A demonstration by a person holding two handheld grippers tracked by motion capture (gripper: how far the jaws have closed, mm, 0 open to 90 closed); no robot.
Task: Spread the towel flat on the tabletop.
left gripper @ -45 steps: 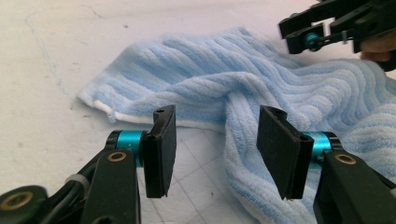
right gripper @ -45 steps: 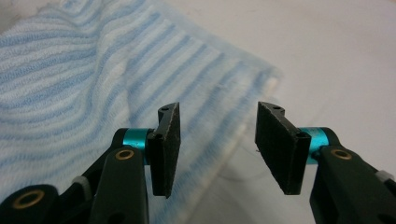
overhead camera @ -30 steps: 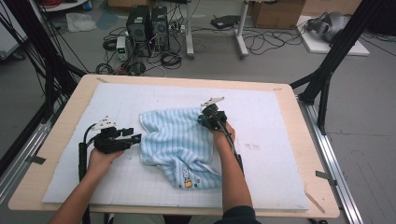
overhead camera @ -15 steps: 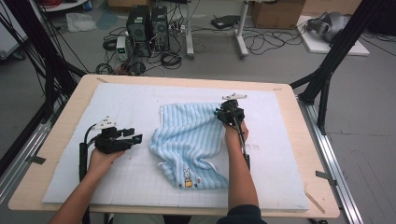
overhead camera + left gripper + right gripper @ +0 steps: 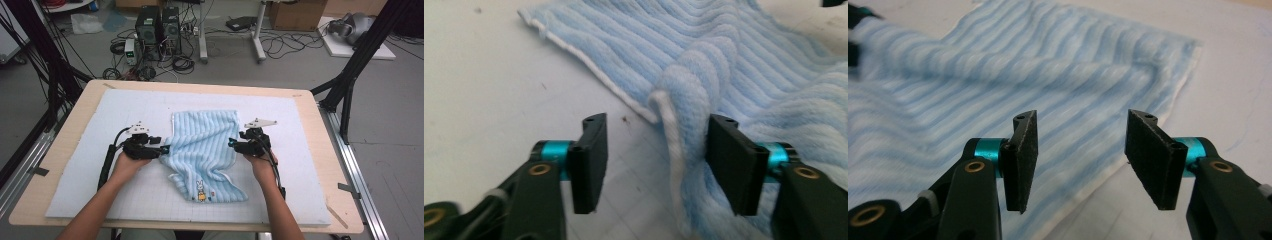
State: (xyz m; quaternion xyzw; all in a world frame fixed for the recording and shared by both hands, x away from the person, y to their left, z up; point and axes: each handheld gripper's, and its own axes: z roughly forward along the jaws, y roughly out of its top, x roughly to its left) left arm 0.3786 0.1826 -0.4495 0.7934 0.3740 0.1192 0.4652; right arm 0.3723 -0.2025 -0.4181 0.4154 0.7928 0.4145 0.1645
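Note:
A light blue striped towel lies spread at the middle of the white mat, with a small bunny emblem on its near corner. My left gripper is at the towel's left edge, open. In the left gripper view a raised fold of the towel stands between the jaws of that gripper, close to the right one. My right gripper is at the towel's right edge. Its jaws have just been opening, and in the right gripper view they stand apart over the flat towel with nothing gripped.
The white gridded mat covers most of the wooden table. Bare mat lies left and right of the towel. Black frame posts stand at the table's sides. Computers and cables sit on the floor beyond the far edge.
The right gripper pulled the towel's far corner to the right, spreading it flat, then let go and drew back to the right edge. The left gripper moved right to the towel's left edge.

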